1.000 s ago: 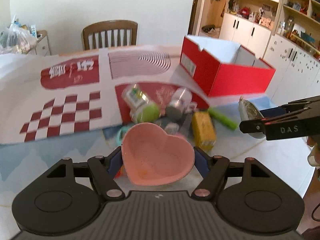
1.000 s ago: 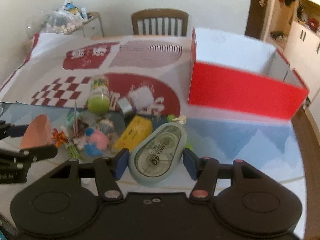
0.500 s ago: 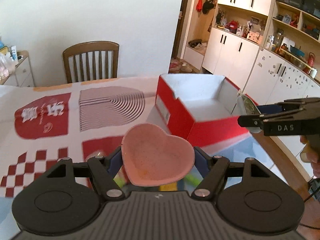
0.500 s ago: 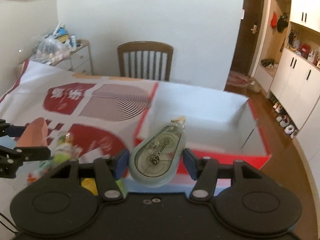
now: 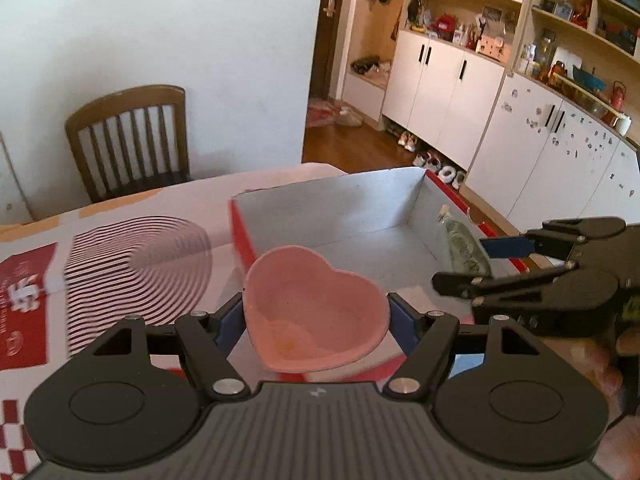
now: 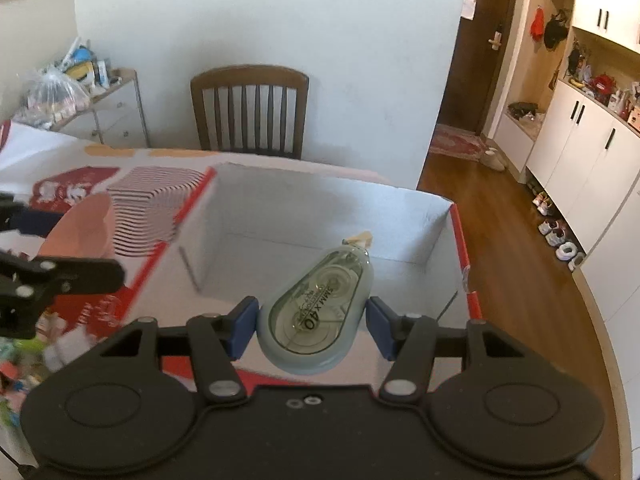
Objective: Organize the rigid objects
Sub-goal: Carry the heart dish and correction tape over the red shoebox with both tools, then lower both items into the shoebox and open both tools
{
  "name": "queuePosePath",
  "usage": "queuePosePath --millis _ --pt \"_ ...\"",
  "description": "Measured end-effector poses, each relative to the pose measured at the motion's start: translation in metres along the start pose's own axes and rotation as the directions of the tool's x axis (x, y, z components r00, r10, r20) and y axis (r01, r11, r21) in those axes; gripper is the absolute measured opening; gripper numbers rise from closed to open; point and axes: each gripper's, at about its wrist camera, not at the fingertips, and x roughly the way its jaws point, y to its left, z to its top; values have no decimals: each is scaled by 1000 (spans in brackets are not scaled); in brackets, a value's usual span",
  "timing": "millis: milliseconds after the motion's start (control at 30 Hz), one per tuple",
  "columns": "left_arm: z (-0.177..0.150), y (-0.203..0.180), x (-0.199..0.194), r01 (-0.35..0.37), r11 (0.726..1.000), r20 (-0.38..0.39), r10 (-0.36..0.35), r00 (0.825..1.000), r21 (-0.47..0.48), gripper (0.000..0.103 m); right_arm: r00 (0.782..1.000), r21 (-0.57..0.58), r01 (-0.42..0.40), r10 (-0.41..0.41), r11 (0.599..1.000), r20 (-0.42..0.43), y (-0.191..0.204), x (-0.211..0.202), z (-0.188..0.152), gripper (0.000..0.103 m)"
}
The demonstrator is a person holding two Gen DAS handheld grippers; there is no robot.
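My left gripper is shut on a pink heart-shaped dish and holds it above the near left corner of the red box, whose white inside shows nothing in it. My right gripper is shut on a pale blue correction tape dispenser and holds it over the box's near edge. The right gripper with the dispenser also shows at the right of the left wrist view. The left gripper with the dish shows at the left of the right wrist view.
A red and white patterned cloth covers the table. A pile of small objects lies at the lower left, blurred. A wooden chair stands behind the table. White cabinets line the right wall.
Both grippers have risen from the pile of objects and moved forward to the red box, each carrying its object. The box now lies right beneath them.
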Motion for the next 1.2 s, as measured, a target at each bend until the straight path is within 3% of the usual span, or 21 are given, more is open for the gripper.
queuePosePath --millis 300,567,633,733,900,1033,1200 --pt "29 -27 85 -10 1000 -119 11 993 15 74 994 -35 -34 30 999 -107 -23 54 2 58" --pt "37 -26 155 -17 999 -288 7 958 -33 74 966 -74 -63 42 995 -257 -22 93 -2 58" --pt "41 -31 165 -42 999 -294 43 955 12 74 954 -42 -64 49 997 -297 -25 101 -2 58" --pt "42 -30 182 -6 1000 -348 3 937 -7 74 943 -19 -63 53 998 -327 -27 107 -2 58" --pt "41 -30 204 -4 1000 -409 9 912 14 74 933 -9 -64 57 998 -355 -27 108 -2 58" --pt "40 -22 223 -12 999 -492 -4 871 -30 74 925 -20 -56 45 998 -377 -25 111 -5 58" --pt "40 -11 234 -10 998 -530 -24 848 -61 74 920 -11 -61 52 998 -389 -25 112 -6 59"
